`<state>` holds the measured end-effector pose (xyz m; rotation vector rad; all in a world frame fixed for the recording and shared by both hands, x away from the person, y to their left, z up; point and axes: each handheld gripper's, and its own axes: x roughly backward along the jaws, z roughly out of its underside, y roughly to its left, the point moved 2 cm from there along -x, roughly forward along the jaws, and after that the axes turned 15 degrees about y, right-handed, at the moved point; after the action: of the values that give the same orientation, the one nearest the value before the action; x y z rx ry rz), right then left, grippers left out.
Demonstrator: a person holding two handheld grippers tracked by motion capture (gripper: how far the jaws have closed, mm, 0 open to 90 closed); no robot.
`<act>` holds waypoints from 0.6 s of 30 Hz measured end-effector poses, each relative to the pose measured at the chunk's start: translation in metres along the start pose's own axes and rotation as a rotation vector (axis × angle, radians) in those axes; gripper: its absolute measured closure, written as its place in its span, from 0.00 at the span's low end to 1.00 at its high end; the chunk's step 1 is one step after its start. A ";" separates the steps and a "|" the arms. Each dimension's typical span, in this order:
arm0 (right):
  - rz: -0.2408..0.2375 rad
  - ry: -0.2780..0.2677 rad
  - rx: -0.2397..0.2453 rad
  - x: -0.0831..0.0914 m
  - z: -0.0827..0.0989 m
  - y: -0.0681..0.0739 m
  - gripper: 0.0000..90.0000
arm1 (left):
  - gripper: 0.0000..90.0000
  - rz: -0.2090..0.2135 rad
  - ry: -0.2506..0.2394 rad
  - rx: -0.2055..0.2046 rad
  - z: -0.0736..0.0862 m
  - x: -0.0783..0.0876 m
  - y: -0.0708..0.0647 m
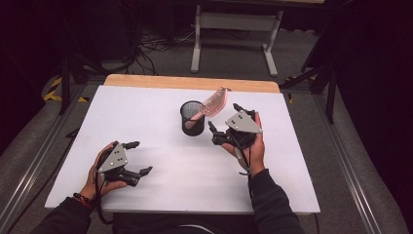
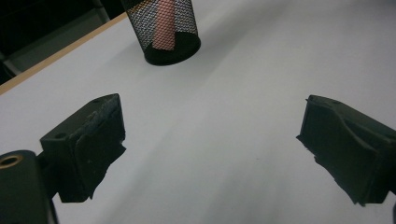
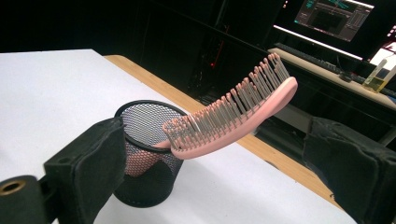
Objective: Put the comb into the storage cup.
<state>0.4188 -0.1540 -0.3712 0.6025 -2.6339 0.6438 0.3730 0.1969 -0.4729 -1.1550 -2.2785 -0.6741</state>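
Just right tool (image 1: 225,122) agape, empty-jawed.

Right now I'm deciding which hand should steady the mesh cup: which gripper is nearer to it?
Right. The right gripper hangs open just beside the mesh cup, near the pink brush in it. The left gripper, also open, sits well back toward the table's near edge.

Left tongs (image 1: 138,158) and right tongs (image 1: 225,117) both gape wide, each hand-held.
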 end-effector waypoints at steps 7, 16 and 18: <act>0.013 0.004 0.022 0.004 0.003 0.000 0.08 | 0.09 -0.019 -0.006 -0.002 0.000 0.002 0.001; 0.011 -0.006 0.026 0.010 0.006 0.000 0.08 | 0.09 -0.020 -0.004 -0.002 0.000 0.001 0.001; 0.009 -0.012 0.029 0.011 0.006 0.000 0.08 | 0.09 -0.016 -0.003 -0.001 0.000 0.001 0.001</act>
<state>0.4080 -0.1603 -0.3716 0.6050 -2.6437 0.6849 0.3732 0.1979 -0.4720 -1.1403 -2.2921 -0.6793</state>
